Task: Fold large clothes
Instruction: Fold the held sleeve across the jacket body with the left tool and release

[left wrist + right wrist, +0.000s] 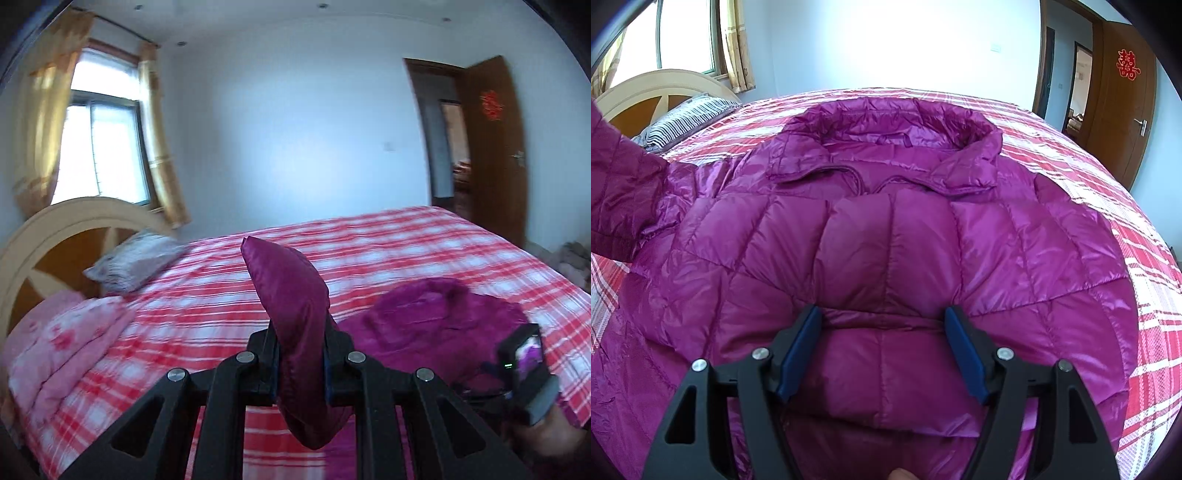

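Left wrist: jacket [295, 325] between jaws

Daylight only, from the window [99, 147] behind the headboard [55, 236]. Left wrist view: motion-blurred throughout, bed cover [406, 251] streaked, window pane blown out, wall beside it bluish and dim. Right wrist view: sharp, but the wall [886, 40] right of the window is clipped white; glossy sheen on the jacket [1052, 258]. Heavy fisheye bending, dark vignette corners in both.
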{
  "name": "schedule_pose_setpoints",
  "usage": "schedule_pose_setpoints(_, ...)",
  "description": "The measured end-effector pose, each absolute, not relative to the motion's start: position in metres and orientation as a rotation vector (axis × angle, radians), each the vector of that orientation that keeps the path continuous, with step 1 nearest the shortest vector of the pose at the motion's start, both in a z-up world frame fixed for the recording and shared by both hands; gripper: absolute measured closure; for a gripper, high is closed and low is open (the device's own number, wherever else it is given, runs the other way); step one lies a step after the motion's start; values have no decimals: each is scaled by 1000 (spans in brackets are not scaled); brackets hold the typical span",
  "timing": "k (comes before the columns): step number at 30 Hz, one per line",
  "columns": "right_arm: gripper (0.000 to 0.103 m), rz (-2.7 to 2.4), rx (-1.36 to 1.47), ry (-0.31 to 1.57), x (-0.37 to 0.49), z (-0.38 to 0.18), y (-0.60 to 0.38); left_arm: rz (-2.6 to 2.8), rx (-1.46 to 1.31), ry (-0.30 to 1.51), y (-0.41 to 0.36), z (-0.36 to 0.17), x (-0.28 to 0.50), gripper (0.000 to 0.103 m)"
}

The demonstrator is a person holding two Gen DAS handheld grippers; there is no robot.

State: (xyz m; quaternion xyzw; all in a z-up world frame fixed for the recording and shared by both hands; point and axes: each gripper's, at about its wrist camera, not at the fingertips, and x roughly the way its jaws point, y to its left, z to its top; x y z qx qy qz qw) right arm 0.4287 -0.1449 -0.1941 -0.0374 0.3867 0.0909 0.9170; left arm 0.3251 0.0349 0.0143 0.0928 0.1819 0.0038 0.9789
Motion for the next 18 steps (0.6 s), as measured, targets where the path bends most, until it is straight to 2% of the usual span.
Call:
schedule_pose_setpoints(9,29,200,-57,792,429,-194,-147,-169,280,458,-68,-34,364,86)
schedule_pose_setpoints(14,27,216,-40,790,429,-195,-149,-196,294,532,-99,-74,391,86)
schedule_pose_setpoints(18,26,220,-36,790,429,-195,-150,-221,262,546,-113,-81,405,83)
